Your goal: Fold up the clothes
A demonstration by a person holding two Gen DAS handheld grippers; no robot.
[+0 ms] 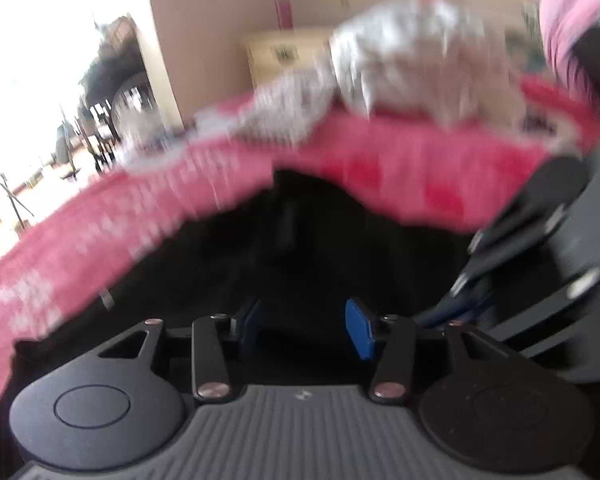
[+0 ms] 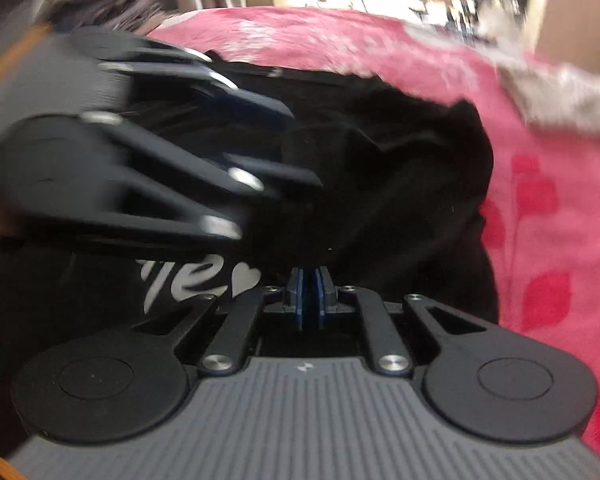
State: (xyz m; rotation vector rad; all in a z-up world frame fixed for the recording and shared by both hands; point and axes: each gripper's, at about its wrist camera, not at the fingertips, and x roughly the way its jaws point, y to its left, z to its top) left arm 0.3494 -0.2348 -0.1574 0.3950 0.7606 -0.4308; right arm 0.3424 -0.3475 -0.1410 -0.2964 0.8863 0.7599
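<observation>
On the red blanket a black shirt is lying spread out, and both grippers are hovering right over it. Everything's pretty motion-blurred, so take the fine detail loosely.

Only the right wrist view is showing the white lettering with a little heart on the shirt, sitting just left of the right gripper. That gripper's blue pads are sitting pressed together, nearly no gap; whether any fabric is pinched between them, I can't tell. The left gripper is crossing in from the left of that view with its fingers splayed.

The left wrist view is giving what the other doesn't: the left gripper is clearly spread, blue pad well apart from its partner, nothing between them. A grey-white bundle is sitting on the blanket beyond the shirt, with a cream cabinet behind.

Edge-wise, the shirt's right hem is curving across bare blanket, leaving open blanket to the right and at the far side. The two grippers are crowding each other near the shirt's left.
</observation>
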